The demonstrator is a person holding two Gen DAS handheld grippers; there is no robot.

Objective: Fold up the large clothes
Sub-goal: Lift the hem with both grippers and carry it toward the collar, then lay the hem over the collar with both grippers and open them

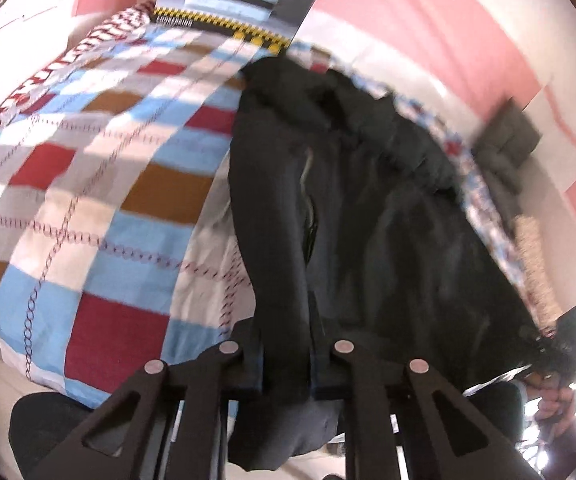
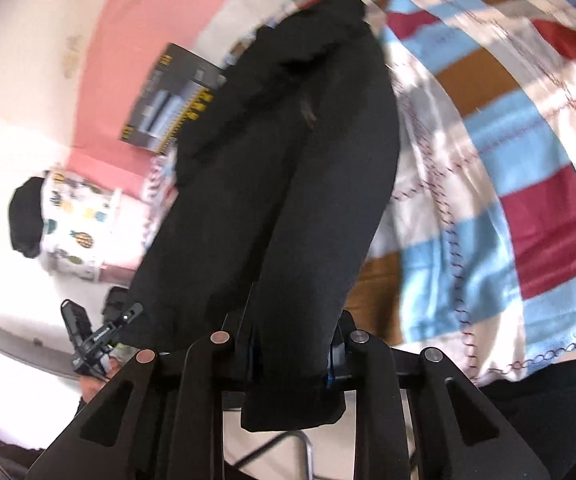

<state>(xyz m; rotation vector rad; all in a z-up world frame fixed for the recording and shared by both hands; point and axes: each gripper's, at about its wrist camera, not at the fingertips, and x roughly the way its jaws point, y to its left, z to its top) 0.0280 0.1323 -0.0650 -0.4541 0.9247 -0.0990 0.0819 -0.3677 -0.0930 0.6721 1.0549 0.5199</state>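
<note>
Both claws, left claw (image 1: 286,354) and right claw (image 2: 292,350), clamp the black garment's (image 1: 368,200) near hem.

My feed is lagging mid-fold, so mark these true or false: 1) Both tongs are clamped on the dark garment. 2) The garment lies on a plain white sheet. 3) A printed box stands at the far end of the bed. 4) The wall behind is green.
1) True: the left tongs and right tongs each pinch an edge of the dark garment.
2) False: it lies on a checked bedcover of red, blue, brown and white.
3) True: the printed box stands there.
4) False: the wall is pink and white.
</note>
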